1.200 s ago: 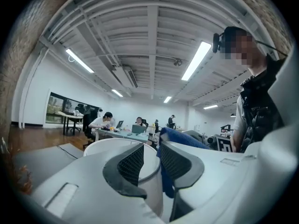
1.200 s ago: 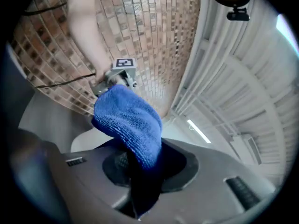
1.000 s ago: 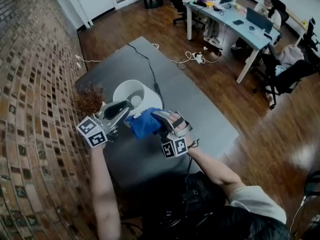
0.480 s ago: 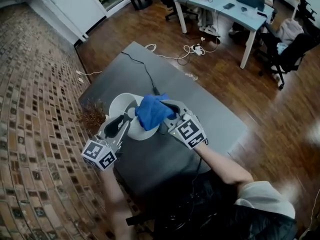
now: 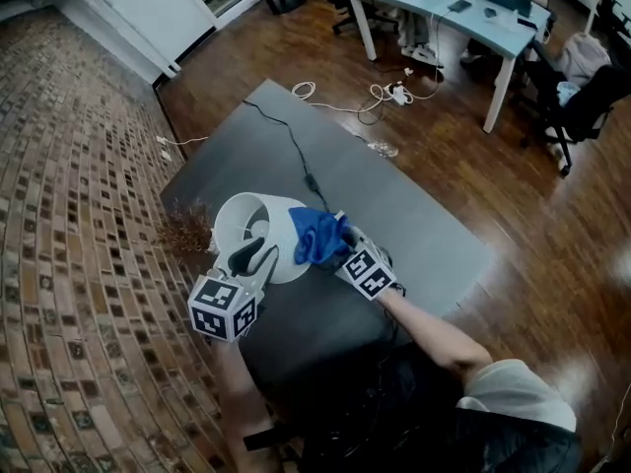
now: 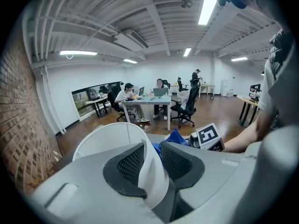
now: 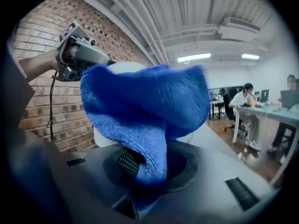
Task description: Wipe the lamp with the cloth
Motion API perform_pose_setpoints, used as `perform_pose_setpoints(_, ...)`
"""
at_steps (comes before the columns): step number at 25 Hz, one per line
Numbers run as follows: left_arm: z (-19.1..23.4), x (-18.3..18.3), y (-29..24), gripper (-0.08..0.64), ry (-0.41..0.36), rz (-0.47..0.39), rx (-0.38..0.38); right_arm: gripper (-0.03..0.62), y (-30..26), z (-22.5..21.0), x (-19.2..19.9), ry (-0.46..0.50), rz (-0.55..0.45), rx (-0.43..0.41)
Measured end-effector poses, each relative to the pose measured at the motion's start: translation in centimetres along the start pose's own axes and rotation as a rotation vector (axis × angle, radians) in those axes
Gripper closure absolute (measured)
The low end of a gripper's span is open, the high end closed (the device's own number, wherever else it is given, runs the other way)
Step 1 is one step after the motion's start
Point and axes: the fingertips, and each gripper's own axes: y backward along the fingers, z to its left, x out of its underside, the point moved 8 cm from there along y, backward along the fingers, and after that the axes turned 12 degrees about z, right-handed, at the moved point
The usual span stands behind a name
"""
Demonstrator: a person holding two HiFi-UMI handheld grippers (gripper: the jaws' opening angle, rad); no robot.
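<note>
Head view: you have one lamp [image 5: 258, 233] here, on the left side of the dark grey table [image 5: 414, 227], just beside a tuft of brown dried plant [image 5: 185, 227]. Its shade is plain white and round, and you look into its open end. One black cable [image 5: 294, 149] runs from it across the table top. One blue cloth [image 5: 317, 235] lies bunched against the right side of the shade. Your left gripper [image 5: 254, 257] meets the near rim of the shade and your right gripper [image 5: 333, 246] is at the cloth. That makes two grippers, each with one marker cube.

Left gripper view: your left gripper [image 6: 149, 164] has its jaws nearly together, pinching the thin white wall of the shade between the two black pads. The shade's rim curves away to the left, smooth and unmarked. Past it, the blue cloth [image 6: 173, 136] peeks out next to the right gripper's marker cube [image 6: 208, 136].

Right gripper view: your right gripper [image 7: 144, 164] is clamped narrowly on a fold of the cloth [image 7: 149, 101], thick, fuzzy and bright blue. The cloth billows up over the jaws and covers most of the white shade [image 7: 125, 67]. Your left gripper [image 7: 77, 55] shows at upper left.
</note>
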Motion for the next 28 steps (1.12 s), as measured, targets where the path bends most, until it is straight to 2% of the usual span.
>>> perform_pose_setpoints(2, -0.4, 0.2, 0.0, 0.456, -0.03, -0.001, -0.006, 0.515, -0.1, -1.7, 1.7, -0.112, 0.066, -0.044)
perform_pose_setpoints(4, -1.5, 0.6, 0.3, 0.456, -0.078, -0.003, -0.017, 0.518, 1.1, -3.3, 0.8, -0.216, 0.014, -0.131)
perform_pose_setpoints(6, -3.2, 1.1, 0.7, 0.456, -0.131, -0.02, -0.032, 0.522, 3.4, -4.6, -3.0, -0.289, -0.111, -0.254)
perform_pose_setpoints(9, -5.6, 1.9, 1.1, 0.457, -0.195, -0.065, -0.066, 0.526, 6.6, -5.1, -10.2, -0.351, -0.259, -0.489)
perform_pose_setpoints(11, -6.6, 2.4, 1.3, 0.459, -0.244, -0.084, -0.095, 0.526, 6.9, -4.3, -13.3, -0.376, -0.27, -0.643)
perform_pose_setpoints(13, -7.4, 2.9, 1.3, 0.474, -0.296, -0.093, -0.111, 0.526, 5.6, -3.1, -14.0, -0.411, -0.221, -0.744)
perform_pose_setpoints(14, -7.8, 3.1, 1.3, 0.486, -0.31, -0.094, -0.115, 0.526, 4.6, -2.8, -13.5, -0.43, -0.19, -0.759)
perform_pose_setpoints(16, -8.0, 3.6, 1.5, 0.488, -0.316, -0.098, -0.121, 0.526, 2.9, -3.4, -11.5, -0.474, -0.135, -0.731)
perform_pose_setpoints(21, -8.3, 4.4, 1.9, 0.488, -0.324, -0.135, -0.132, 0.527, -2.6, -8.6, -1.5, -0.602, 0.119, -0.482)
perform_pose_setpoints(23, -8.9, 4.7, 2.0, 0.489, -0.344, -0.137, -0.13, 0.527, -2.3, -9.6, -0.1, -0.648, 0.139, -0.455)
perform_pose_setpoints(25, -9.5, 4.9, 2.0, 0.489, -0.372, -0.14, -0.132, 0.526, 0.3, -9.5, -3.2, -0.616, 0.055, -0.503)
perform_pose_setpoints(28, -10.5, 4.9, 1.7, 0.489, -0.421, -0.144, -0.146, 0.526, 4.9, -7.8, -11.9, -0.471, -0.118, -0.666)
